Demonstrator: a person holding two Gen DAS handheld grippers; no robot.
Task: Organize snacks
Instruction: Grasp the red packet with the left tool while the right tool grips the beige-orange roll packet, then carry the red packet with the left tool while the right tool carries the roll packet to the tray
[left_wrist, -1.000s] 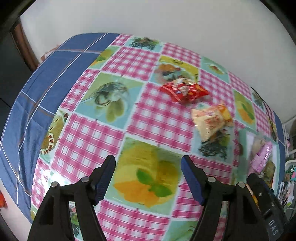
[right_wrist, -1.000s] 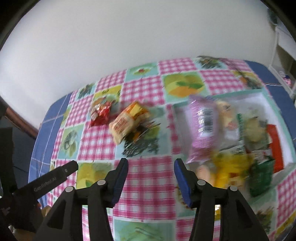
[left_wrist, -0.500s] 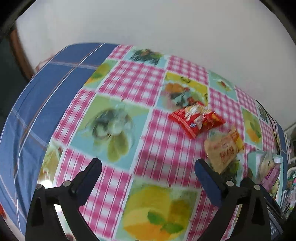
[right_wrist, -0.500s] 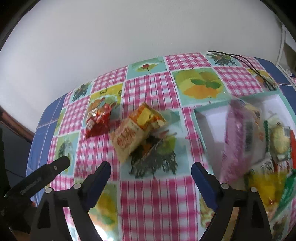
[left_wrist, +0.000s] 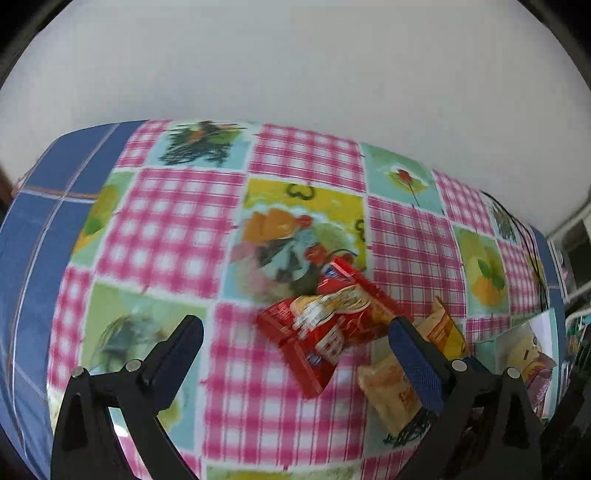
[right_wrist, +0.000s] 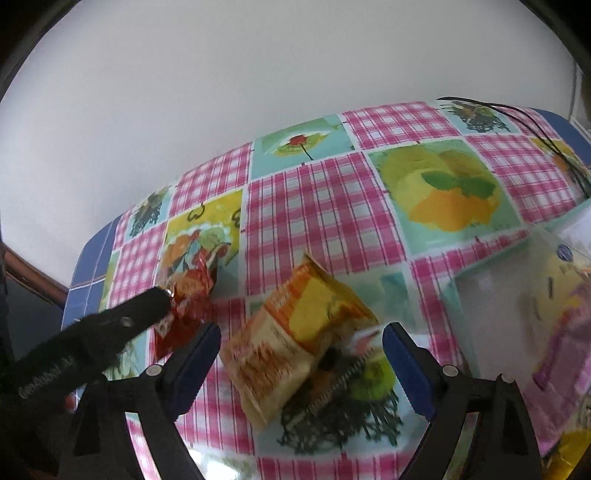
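A red snack packet (left_wrist: 328, 326) lies on the patterned tablecloth, just ahead of my left gripper (left_wrist: 295, 347), which is open and empty. It also shows in the right wrist view (right_wrist: 186, 306), partly behind the left gripper's finger. A yellow-orange snack packet (right_wrist: 295, 339) lies between the open fingers of my right gripper (right_wrist: 301, 354), which holds nothing. The same packet shows in the left wrist view (left_wrist: 402, 380), behind the right finger. A white box (right_wrist: 498, 295) with several snacks, among them a pink packet (right_wrist: 565, 347), stands at the right.
The table (left_wrist: 177, 229) has a pink-checked cloth with fruit pictures and a blue border. A white wall runs behind it. A black cable (right_wrist: 532, 122) lies at the table's far right corner. The box also shows at the right edge of the left wrist view (left_wrist: 517, 347).
Both grippers have moved forward toward the two loose packets and opened wider. The red packet now sits near the left gripper, the yellow one between the right gripper's fingers.
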